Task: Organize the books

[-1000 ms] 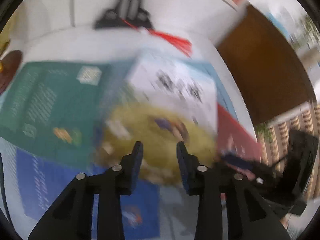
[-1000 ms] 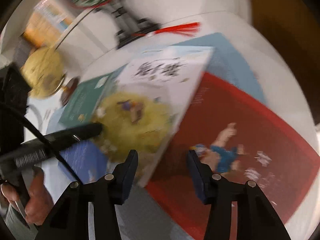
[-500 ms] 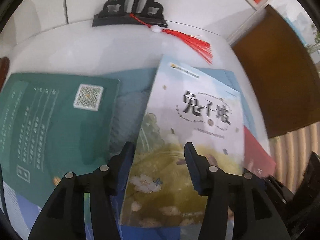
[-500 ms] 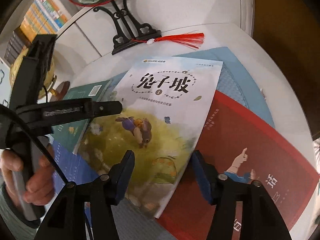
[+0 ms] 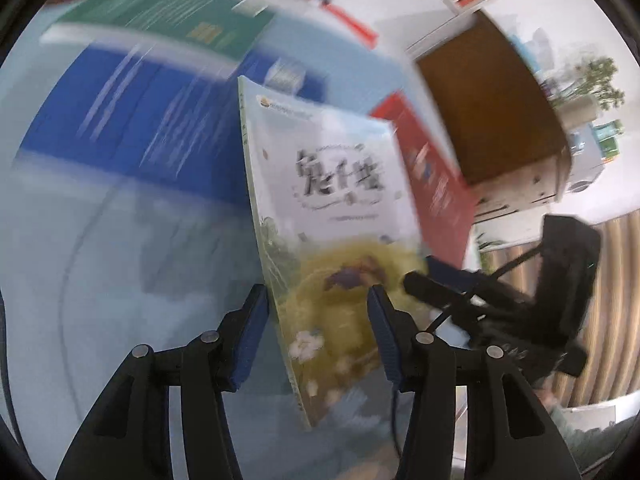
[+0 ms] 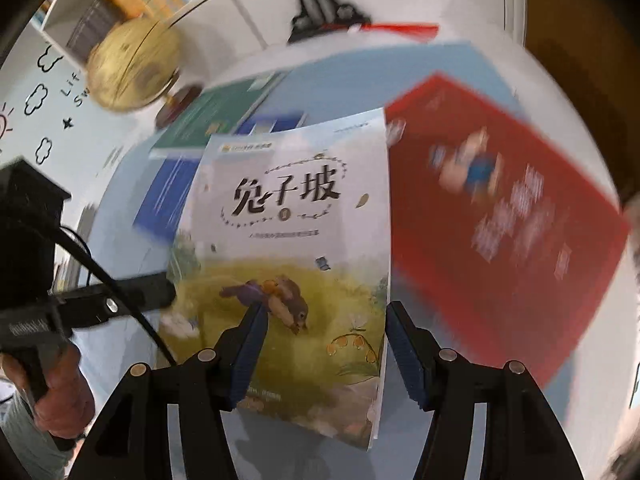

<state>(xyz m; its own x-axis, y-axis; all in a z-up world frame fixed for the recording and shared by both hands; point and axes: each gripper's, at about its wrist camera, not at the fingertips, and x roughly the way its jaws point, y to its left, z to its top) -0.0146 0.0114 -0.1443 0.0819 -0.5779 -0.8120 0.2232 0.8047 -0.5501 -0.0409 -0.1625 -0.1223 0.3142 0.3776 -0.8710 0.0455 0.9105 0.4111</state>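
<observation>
Pale tabletop (image 5: 100, 280) under scattered books (image 5: 132, 92), blurred. Left gripper (image 5: 316, 300) closing, jaws astride the spine edge of the rabbit book (image 5: 340, 184). Right gripper (image 6: 324, 312) spread over its lower cover, pads not visibly pressing.

books: 4 – rabbit book (image 6: 288, 240), red book (image 6: 500, 216), blue book (image 6: 168, 188), green book (image 6: 212, 120) | globes: 1 (image 6: 128, 68) | grippers: 2 – left gripper (image 5: 316, 320), right gripper (image 6: 324, 340)

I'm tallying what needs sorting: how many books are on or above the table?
4, maybe more hidden: the rabbit book lifted in front, the red book right of it, the blue book left, the green book behind that.
</observation>
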